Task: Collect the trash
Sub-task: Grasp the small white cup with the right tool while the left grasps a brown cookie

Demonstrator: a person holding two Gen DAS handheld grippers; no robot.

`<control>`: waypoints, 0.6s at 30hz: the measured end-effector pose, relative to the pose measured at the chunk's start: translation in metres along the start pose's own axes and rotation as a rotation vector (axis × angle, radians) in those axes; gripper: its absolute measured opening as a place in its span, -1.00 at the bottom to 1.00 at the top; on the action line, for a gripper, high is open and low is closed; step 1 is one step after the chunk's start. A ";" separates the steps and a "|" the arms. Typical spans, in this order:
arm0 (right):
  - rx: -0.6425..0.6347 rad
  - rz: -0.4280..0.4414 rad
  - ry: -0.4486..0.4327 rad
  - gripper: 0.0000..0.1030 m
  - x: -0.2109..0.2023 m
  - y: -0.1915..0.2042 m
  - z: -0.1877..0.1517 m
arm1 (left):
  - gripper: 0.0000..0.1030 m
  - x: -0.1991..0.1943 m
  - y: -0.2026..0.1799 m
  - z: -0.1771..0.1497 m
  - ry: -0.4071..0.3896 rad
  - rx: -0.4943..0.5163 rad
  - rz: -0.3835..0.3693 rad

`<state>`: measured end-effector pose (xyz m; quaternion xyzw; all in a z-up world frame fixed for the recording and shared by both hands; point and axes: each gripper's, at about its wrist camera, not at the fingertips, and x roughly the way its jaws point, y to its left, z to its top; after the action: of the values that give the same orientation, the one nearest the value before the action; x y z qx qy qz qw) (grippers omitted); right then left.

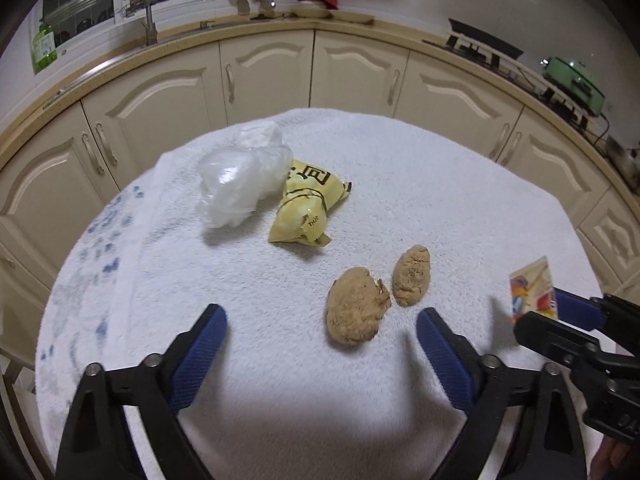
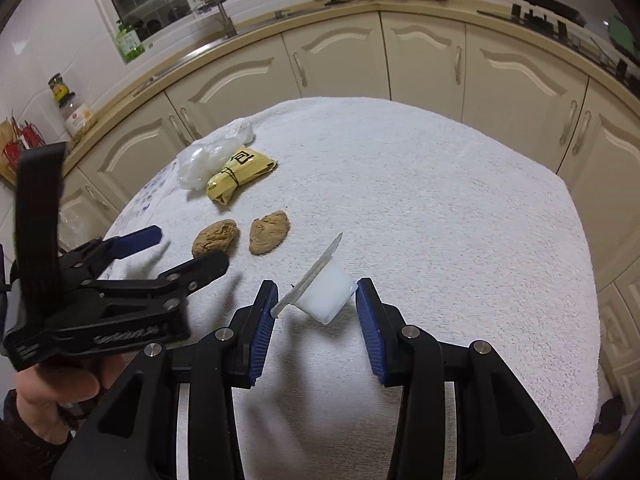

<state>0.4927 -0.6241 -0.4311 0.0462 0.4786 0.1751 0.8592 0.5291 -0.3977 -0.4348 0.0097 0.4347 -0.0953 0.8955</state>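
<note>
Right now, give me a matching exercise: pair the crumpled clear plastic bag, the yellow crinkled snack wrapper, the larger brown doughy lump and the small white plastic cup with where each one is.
Things:
1. crumpled clear plastic bag
2. yellow crinkled snack wrapper
3. larger brown doughy lump
4. small white plastic cup

Places:
A. clamped in the right gripper, tilted
B. just ahead of the open left gripper
C. farthest back on the white towel
D. between the bag and the brown lumps

Pairs: 1-C, 2-D, 3-B, 4-A
</note>
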 end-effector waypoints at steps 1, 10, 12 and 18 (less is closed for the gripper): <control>0.004 0.001 -0.001 -0.20 0.000 -0.002 0.000 | 0.41 0.004 -0.003 -0.002 0.008 -0.001 0.001; 0.037 0.020 -0.029 -0.20 -0.014 -0.017 -0.006 | -0.52 0.006 -0.009 -0.002 -0.025 -0.002 -0.066; 0.049 0.028 -0.041 -0.20 -0.022 -0.022 -0.010 | -0.52 -0.002 -0.012 -0.004 -0.036 0.000 -0.085; 0.081 0.021 -0.075 -0.20 -0.048 -0.039 -0.027 | -0.52 -0.033 -0.035 -0.017 -0.091 0.042 -0.103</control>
<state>0.4574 -0.6797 -0.4165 0.0927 0.4521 0.1626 0.8721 0.4899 -0.4253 -0.4174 0.0018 0.3915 -0.1506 0.9078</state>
